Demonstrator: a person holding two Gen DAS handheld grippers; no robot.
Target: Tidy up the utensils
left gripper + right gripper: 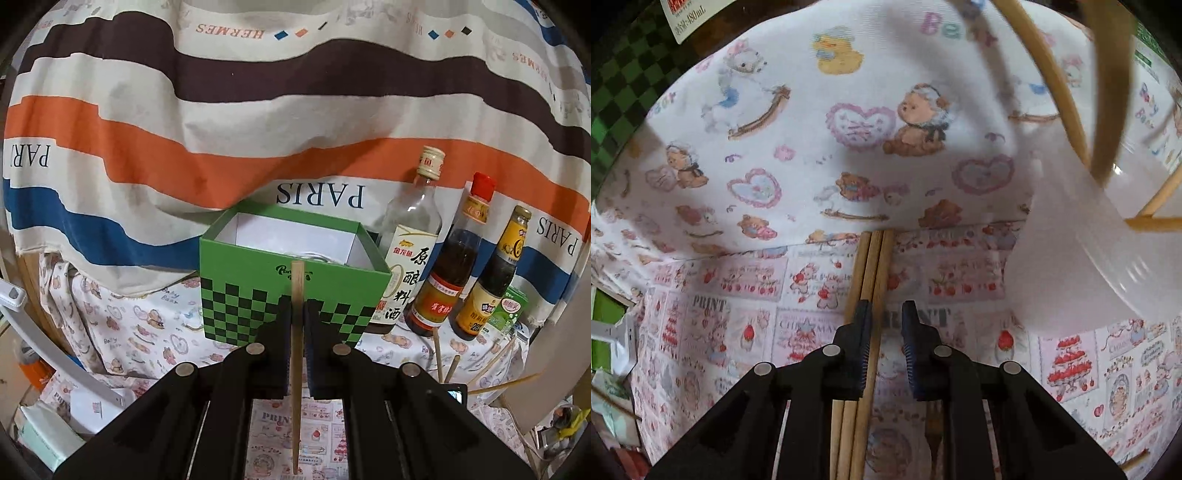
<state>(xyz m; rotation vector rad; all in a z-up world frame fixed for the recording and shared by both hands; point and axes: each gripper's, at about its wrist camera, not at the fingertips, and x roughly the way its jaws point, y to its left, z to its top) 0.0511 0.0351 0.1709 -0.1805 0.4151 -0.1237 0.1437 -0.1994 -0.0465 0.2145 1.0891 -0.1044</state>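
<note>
My left gripper [297,306] is shut on a single wooden chopstick [296,369], held upright in front of a green checkered box [288,291] that stands open with a white inside. My right gripper [885,314] is open, low over the patterned cloth. A bundle of wooden chopsticks [871,269] lies on the cloth between and beneath its fingers, nearer the left fingertip [863,314]. More chopsticks [1108,110] stick out of a white container [1082,258] at the upper right; they also show at the right in the left wrist view [454,365].
Three sauce and wine bottles [439,266] stand right of the green box, with a small green carton [511,310] beside them. A striped cloth [258,110] hangs behind. White and pale boxes [48,432] lie at lower left.
</note>
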